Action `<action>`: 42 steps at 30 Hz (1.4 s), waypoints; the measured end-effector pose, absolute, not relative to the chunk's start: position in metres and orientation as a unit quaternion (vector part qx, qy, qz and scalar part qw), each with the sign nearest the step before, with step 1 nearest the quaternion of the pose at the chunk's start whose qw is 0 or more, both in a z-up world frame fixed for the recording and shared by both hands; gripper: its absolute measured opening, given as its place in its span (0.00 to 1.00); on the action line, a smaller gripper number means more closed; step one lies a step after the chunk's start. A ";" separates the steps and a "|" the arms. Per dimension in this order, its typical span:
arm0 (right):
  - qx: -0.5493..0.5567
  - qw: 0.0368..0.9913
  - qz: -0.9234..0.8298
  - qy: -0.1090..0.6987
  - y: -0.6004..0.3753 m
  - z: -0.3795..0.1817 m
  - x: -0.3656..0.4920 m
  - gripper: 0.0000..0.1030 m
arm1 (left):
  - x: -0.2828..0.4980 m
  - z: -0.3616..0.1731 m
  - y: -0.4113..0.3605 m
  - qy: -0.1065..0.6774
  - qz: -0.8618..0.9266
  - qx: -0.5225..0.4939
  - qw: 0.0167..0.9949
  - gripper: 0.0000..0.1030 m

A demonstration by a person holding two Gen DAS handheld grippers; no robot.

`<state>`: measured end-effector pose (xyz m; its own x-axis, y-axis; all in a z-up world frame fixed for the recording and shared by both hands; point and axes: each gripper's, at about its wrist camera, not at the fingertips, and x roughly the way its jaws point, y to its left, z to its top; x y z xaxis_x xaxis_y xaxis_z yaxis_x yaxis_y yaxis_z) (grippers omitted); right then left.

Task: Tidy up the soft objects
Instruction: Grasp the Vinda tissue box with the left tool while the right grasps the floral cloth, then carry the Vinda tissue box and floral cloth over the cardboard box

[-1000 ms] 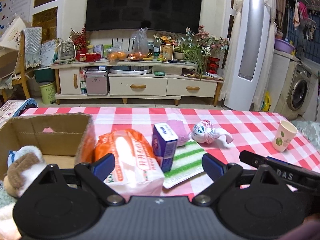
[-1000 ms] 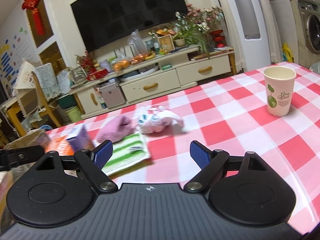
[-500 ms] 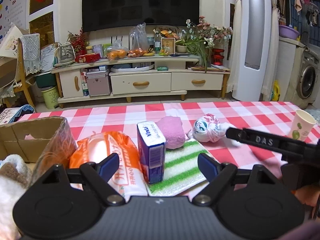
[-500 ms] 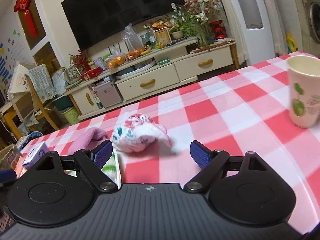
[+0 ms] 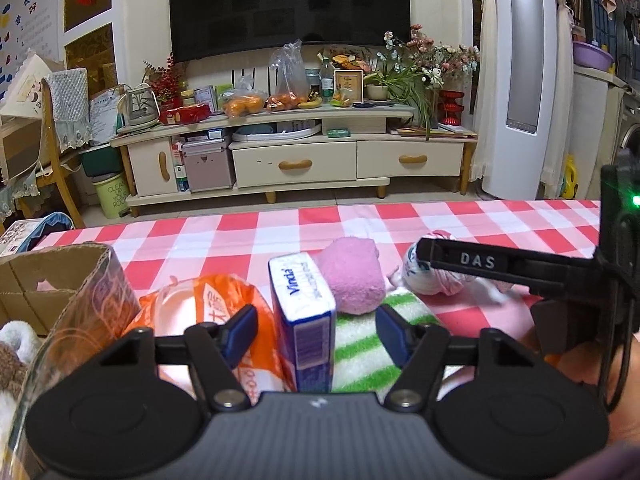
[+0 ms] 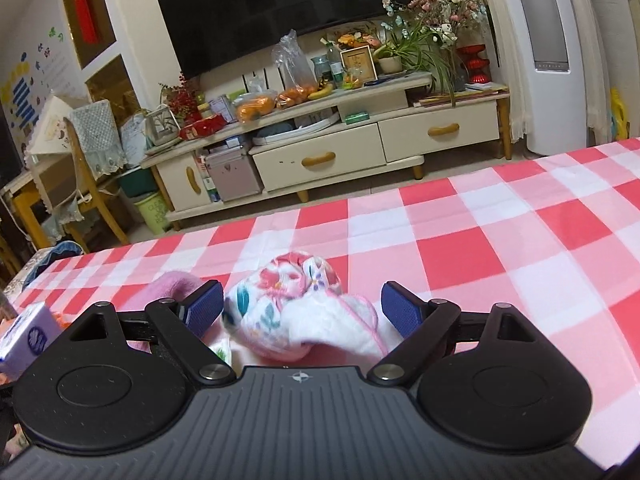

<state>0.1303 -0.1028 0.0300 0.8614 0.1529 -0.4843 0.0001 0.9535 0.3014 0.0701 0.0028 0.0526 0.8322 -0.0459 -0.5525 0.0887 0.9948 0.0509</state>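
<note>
1. On the worktop (image 5: 500,216), covered by a red, pink and white checked cloth, the soft items lie grouped toward the near left side.
2. The left gripper (image 5: 316,330) sits low over this group. Its jaws have just been closing and now stand partly open, with the blue-and-white tissue pack (image 5: 306,312) upright between them. A visible gap remains on each side, so the blue pads do not press on the pack.
3. An orange plastic-wrapped package (image 5: 208,312) lies just left of the tissue pack, partly behind the left pad.
4. A green-and-white striped cloth (image 5: 364,356) lies flat under and to the right of the tissue pack. A pink fluffy ball (image 5: 352,284) rests at its far edge, touching the pack's far right corner.
5. A cardboard box (image 5: 60,288) stands at the left edge of the worktop. A brown-and-white plush toy (image 5: 12,352) shows inside it.
6. The right gripper (image 6: 302,312) is released, its jaws wide apart. The floral bundled cloth (image 6: 296,316) lies between the jaws on the worktop. The left pad is close to the cloth; whether it touches cannot be told. The right pad stands clear of it.
7. In the left wrist view, one finger (image 5: 492,262) of the right gripper, marked "DAS", crosses in front of the floral cloth.
8. In the right wrist view, the pink ball lies just left of the floral cloth, partly behind the left pad.
</note>
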 end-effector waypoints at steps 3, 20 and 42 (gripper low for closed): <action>0.144 0.953 0.041 0.261 -0.104 0.028 0.137 1.00 | 0.074 0.053 0.001 0.288 -0.036 0.038 0.956 0.45; 0.093 0.948 0.127 0.277 -0.100 0.031 0.136 0.80 | 0.082 0.047 0.004 0.309 -0.048 0.020 0.950 0.24; 0.077 0.933 0.161 0.313 -0.117 0.031 0.031 0.80 | 0.026 0.046 0.002 0.325 -0.118 0.008 0.938 0.24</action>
